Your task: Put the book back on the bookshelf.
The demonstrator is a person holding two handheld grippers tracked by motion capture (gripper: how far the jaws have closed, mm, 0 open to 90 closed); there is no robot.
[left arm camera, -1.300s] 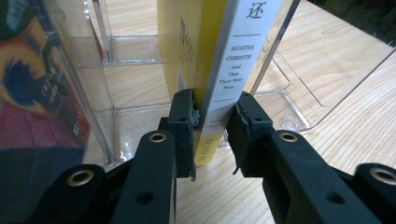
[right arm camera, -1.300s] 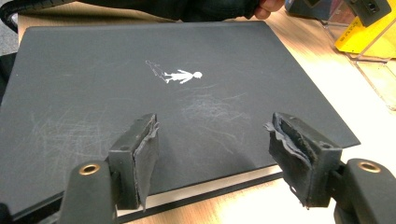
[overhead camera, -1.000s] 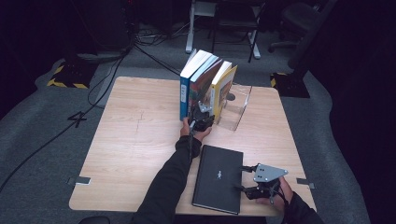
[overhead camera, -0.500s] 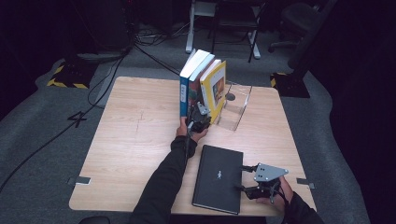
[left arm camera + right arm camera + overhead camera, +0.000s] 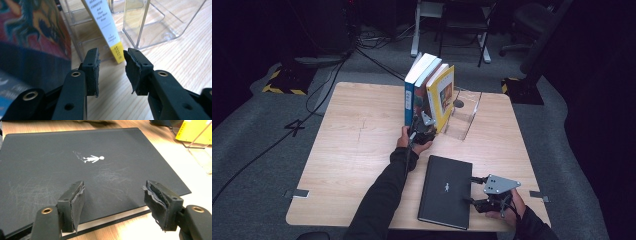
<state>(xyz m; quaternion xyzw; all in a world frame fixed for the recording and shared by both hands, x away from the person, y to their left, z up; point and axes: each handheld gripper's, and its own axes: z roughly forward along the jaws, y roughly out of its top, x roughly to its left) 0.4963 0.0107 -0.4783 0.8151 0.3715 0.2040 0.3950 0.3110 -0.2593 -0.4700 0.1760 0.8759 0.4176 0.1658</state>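
Note:
Three books stand leaning in a clear acrylic holder (image 5: 464, 117) at the table's back middle: a blue book (image 5: 409, 102), a dark patterned book (image 5: 32, 30) and a yellow book (image 5: 443, 97). My left gripper (image 5: 424, 125) is at their base. In the left gripper view its jaws (image 5: 111, 53) have just been opening; they are apart with nothing between them, and the yellow book's white spine (image 5: 105, 22) is just beyond the tips. A black book (image 5: 446, 190) lies flat near the front edge. My right gripper (image 5: 473, 190) stands open (image 5: 116, 187) over the black book's (image 5: 75, 165) right edge.
The wooden table (image 5: 352, 150) has bare room on its left half. The holder's empty clear compartments (image 5: 150, 27) stand right of the yellow book. Chair legs and cables lie on the dark floor beyond the table.
The yellow book has tipped left against the other books. My left gripper's jaws have parted and let go of it. The right gripper has not moved.

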